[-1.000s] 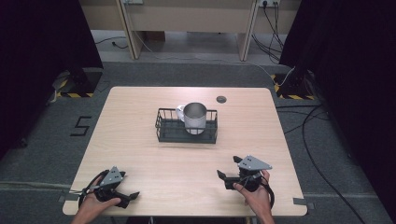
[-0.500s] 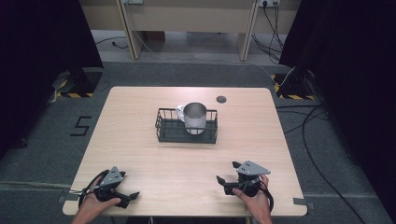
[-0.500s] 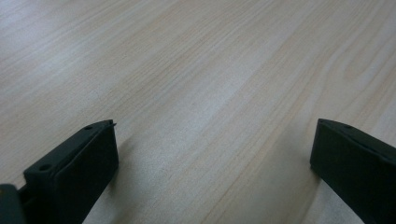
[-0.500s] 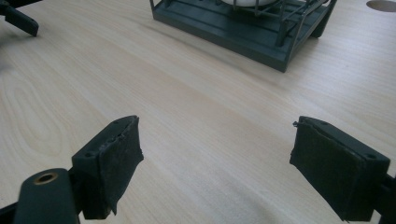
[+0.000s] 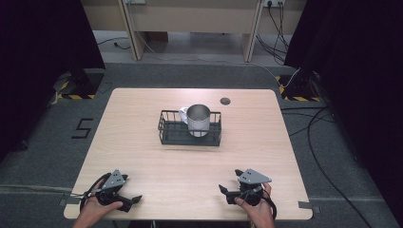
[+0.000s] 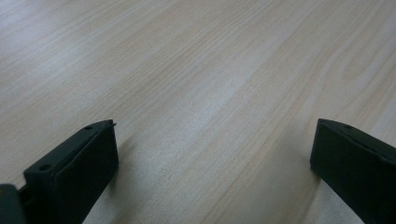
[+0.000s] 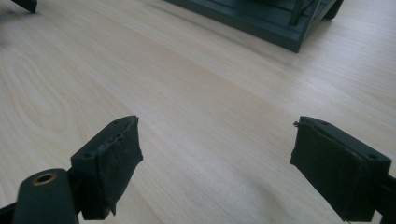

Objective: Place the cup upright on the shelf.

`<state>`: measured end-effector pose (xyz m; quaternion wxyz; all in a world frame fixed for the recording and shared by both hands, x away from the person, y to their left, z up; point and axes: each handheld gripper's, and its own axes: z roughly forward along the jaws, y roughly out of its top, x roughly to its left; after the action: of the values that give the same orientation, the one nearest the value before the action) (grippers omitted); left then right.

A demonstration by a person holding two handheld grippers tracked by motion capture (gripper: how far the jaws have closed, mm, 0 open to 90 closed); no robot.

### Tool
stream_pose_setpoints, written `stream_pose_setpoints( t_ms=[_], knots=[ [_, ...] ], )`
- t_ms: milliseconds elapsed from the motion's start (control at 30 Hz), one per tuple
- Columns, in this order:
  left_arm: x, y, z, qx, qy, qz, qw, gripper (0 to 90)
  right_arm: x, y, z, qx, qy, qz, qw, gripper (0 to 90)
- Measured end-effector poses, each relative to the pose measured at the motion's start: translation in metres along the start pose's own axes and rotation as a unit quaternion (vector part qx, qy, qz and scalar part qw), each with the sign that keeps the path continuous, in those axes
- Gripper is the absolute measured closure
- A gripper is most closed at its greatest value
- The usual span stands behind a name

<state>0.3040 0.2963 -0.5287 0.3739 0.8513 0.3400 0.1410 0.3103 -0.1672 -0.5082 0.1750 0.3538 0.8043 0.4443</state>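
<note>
A metal mug (image 5: 198, 118) stands upright in a black wire basket (image 5: 170, 138) at the table's middle. My left gripper (image 5: 134, 199) rests near the front left edge, held by a hand. In the left gripper view it (image 6: 212, 154) is open over bare wood. My right gripper (image 5: 224, 191) sits near the front right edge with its jaws toward the left. In the right gripper view it (image 7: 217, 154) is open; its jaws have just been opening a little with nothing between them. The basket's base (image 7: 261, 18) lies well ahead of it.
A small dark round disc (image 5: 225, 100) is set in the light wooden table (image 5: 285, 142) behind the basket. Cables trail across the grey floor to the right. A black tip (image 7: 25, 3) pokes in at the top left of the right gripper view.
The right gripper has slipped slightly toward the table's near edge. The left gripper, mug and basket have not moved.
</note>
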Motion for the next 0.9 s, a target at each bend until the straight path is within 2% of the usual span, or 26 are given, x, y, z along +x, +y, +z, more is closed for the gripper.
stream_pose_setpoints(
  t_ms=[300,567,733,800,900],
  knots=[
    [0.000,0.000,0.000,0.000,0.000,0.000,1.0000,0.3,0.004,-0.008,-0.002,0.016,-0.006,0.000,0.9998,15.3],
    [0.000,0.000,0.000,0.000,0.000,0.000,1.0000,0.3,0.011,-0.014,-0.002,0.037,-0.015,-0.012,0.9991,15.3],
    [0.000,0.000,0.000,0.000,0.000,0.000,1.0000,0.3,0.016,-0.018,-0.001,0.065,-0.021,-0.018,0.9975,15.3],
    [0.000,0.000,0.000,0.000,0.000,0.001,1.0000,0.3,0.018,-0.020,0.000,0.077,-0.021,-0.012,0.9967,14.0],
    [0.000,0.000,0.000,0.000,0.000,0.001,1.0000,0.3,0.019,-0.023,0.000,0.067,-0.023,-0.005,0.9974,13.7]
  ],
)
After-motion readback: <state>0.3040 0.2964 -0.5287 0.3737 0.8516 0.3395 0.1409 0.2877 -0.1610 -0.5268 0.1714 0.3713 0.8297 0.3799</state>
